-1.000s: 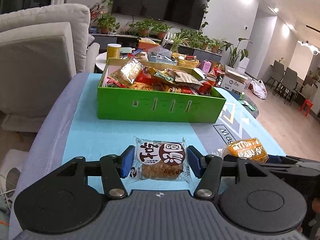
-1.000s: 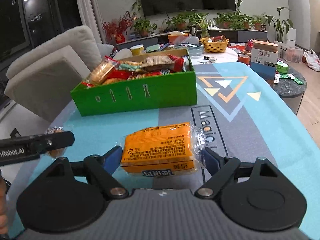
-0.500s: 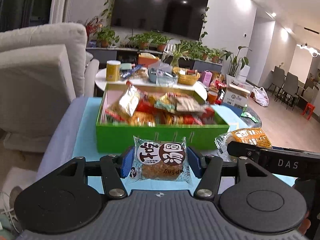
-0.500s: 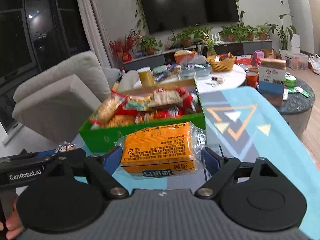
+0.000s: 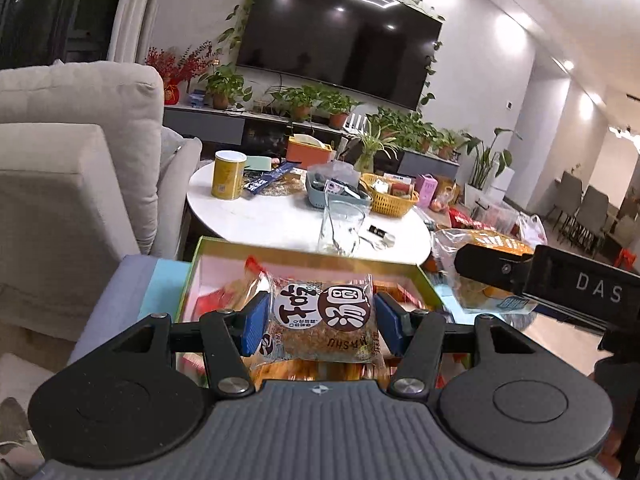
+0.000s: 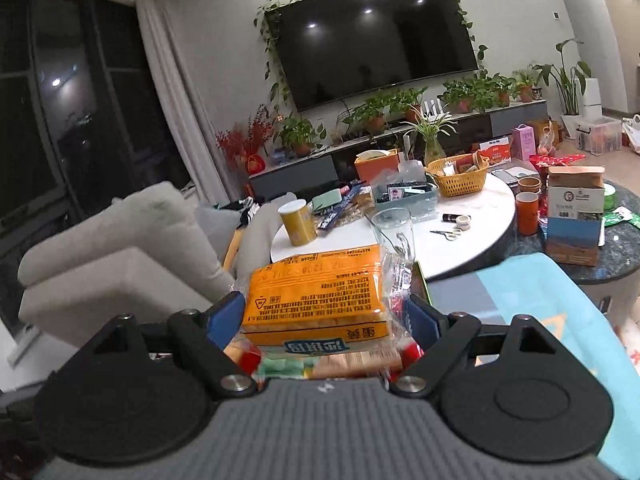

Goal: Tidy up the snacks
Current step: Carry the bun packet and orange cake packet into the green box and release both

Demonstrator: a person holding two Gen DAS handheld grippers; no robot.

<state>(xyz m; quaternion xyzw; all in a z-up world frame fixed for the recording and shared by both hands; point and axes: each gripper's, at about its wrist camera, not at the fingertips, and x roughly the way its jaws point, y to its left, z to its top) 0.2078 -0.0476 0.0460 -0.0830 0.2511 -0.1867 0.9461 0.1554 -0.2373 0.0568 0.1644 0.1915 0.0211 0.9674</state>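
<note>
My left gripper (image 5: 320, 322) is shut on a round cake packet (image 5: 323, 320) with a brown and white label and holds it above the green snack box (image 5: 304, 255), which is full of packets. My right gripper (image 6: 322, 318) is shut on an orange cracker packet (image 6: 320, 294) in clear wrap and holds it above the same box, whose snacks show just under the pads. The right gripper also shows in the left wrist view (image 5: 540, 280), to the right, with the orange packet (image 5: 486, 242).
A round white table (image 5: 280, 216) stands just behind the box with a yellow can (image 5: 228, 174), a clear glass (image 5: 343, 226) and a yellow basket (image 5: 390, 198). A beige sofa (image 5: 72, 168) is on the left. The blue table mat (image 6: 560, 312) lies to the right.
Both grippers have lifted their packets off the mat and moved forward, from in front of the green box to above it. Both stayed shut.
</note>
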